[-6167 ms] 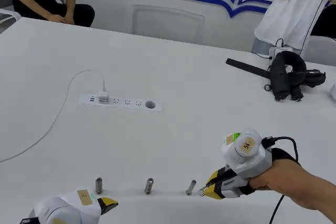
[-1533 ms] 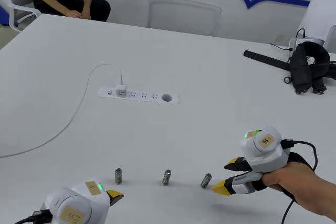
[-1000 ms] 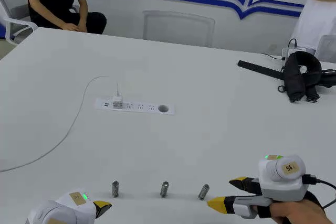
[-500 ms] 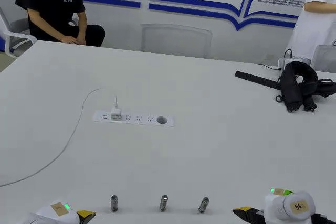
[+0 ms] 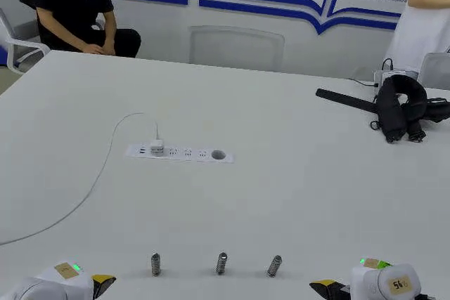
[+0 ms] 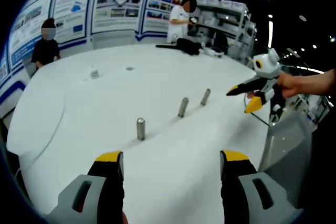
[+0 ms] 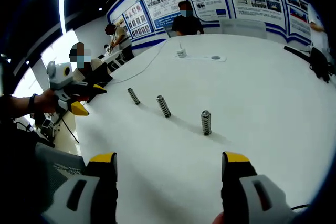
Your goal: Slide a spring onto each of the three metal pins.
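Three short metal pins stand in a row near the table's front edge, each with a spring coiled around it: left pin point(image 5: 155, 264), middle pin point(image 5: 221, 263), right pin point(image 5: 274, 265). The right gripper view shows the coils plainly on the nearest pin point(image 7: 206, 122), the middle one point(image 7: 164, 106) and the far one point(image 7: 133, 96). My left gripper point(image 5: 104, 283) sits low at the bottom left, open and empty, short of the left pin point(image 6: 140, 128). At the bottom right, my right gripper point(image 5: 329, 290) is open and empty too, apart from the right pin. Each gripper view shows the other gripper across the row.
A white power strip point(image 5: 179, 153) with a plugged charger and a trailing cable lies mid-table. A black strapped device point(image 5: 397, 107) rests at the far right. A seated person point(image 5: 70, 5), an empty chair point(image 5: 235, 47) and a standing person point(image 5: 429, 19) are beyond the table.
My right gripper held a spring at the right pin, then opened and drew back toward the front edge; the spring now sits on that pin. The left gripper sank lower. The camera tilted.
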Motion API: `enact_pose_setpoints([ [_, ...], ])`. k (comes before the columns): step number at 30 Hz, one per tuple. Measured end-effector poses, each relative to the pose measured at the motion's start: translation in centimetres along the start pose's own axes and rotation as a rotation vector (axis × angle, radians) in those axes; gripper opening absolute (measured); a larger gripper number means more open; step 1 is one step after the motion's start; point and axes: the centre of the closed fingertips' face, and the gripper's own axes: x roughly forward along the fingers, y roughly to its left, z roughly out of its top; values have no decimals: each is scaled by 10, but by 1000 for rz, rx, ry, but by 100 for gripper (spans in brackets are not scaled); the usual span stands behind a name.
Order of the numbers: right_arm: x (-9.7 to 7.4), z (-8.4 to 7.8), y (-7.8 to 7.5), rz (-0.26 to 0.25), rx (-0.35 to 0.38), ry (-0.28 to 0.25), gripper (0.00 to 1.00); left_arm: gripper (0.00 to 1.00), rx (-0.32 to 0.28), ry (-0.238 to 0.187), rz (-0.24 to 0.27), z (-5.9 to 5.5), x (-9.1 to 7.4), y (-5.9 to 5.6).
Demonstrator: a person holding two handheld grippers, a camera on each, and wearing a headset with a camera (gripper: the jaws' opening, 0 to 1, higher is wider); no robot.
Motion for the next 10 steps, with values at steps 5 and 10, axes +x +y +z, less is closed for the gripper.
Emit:
enact_pose_setpoints([
  [5,5,-6,10,20,-10,18,85,77,-7,1,7,-2,0,2],
  [10,7,-7,12,25,-2,21,86,77,-11,1,11,-3,-2,2],
])
